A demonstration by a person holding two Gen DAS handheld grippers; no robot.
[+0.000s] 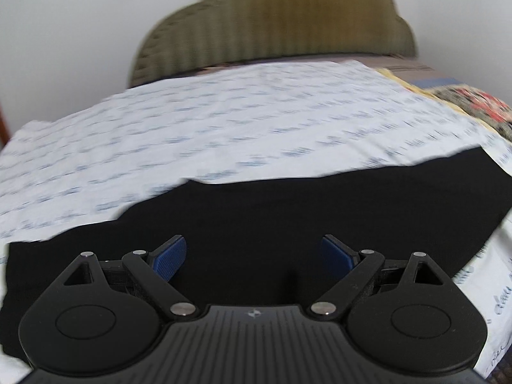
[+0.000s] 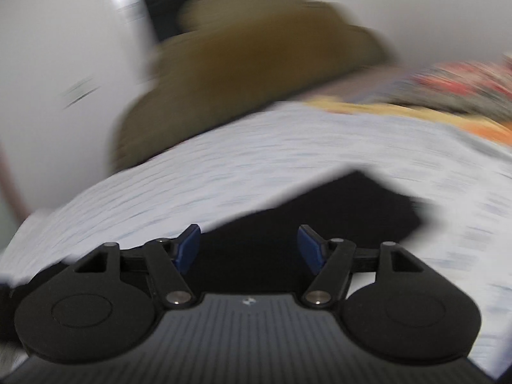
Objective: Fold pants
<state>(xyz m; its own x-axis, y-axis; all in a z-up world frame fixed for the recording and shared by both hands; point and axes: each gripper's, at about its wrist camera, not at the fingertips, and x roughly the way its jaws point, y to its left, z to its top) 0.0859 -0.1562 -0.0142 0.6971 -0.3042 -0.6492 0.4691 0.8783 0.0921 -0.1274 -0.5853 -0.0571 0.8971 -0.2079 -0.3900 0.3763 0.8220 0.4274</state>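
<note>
Jaws apart above pants (image 1: 288, 211) edge

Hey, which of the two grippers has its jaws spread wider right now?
The left gripper: its blue pads stand far apart over the black pants. The right gripper is open too, but its gap is narrower.

The black pants (image 1: 288, 211) are spread flat on a white printed sheet (image 1: 224, 121) covering the bed. Only a plain dark expanse with an uneven far edge is seen; folds cannot be told.
</note>
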